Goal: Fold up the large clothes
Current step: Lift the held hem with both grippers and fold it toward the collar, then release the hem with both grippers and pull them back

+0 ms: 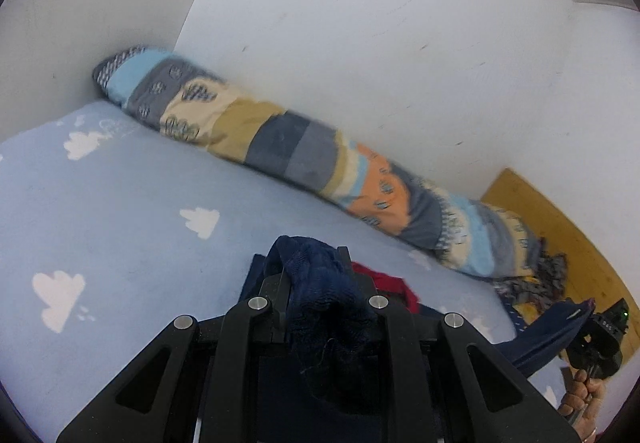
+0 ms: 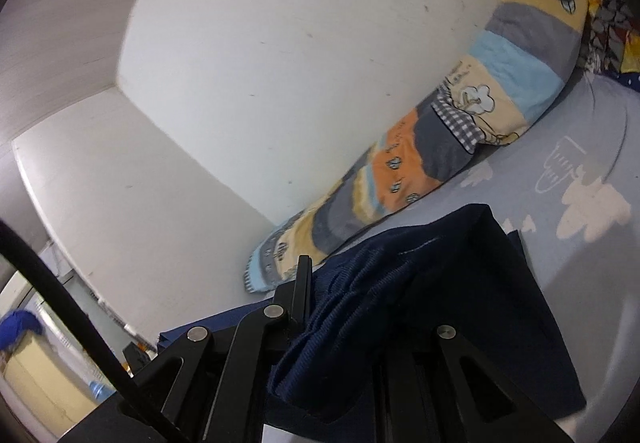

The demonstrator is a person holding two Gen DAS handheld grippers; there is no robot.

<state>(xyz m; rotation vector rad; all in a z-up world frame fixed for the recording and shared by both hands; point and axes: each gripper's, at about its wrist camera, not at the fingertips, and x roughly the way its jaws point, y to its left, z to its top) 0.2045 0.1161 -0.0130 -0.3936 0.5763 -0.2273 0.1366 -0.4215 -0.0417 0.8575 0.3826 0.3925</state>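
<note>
A navy blue garment (image 1: 320, 283) with a red part (image 1: 384, 281) is held up over a light blue bedsheet with white clouds (image 1: 120, 211). My left gripper (image 1: 310, 263) is shut on a bunched ribbed edge of the garment, which drapes over its fingers. My right gripper (image 2: 344, 275) is shut on another ribbed edge of the same garment (image 2: 420, 283), and the cloth hides its right finger. The right gripper also shows in the left wrist view (image 1: 600, 339) at the far right, with the garment stretched toward it.
A long rolled patchwork quilt (image 1: 300, 151) lies along the white wall (image 1: 360, 23) at the bed's far side; it also shows in the right wrist view (image 2: 440, 147). A wooden headboard (image 1: 560, 227) and crumpled patterned cloth (image 1: 532, 283) sit at the right. Room clutter (image 2: 32, 363) shows lower left.
</note>
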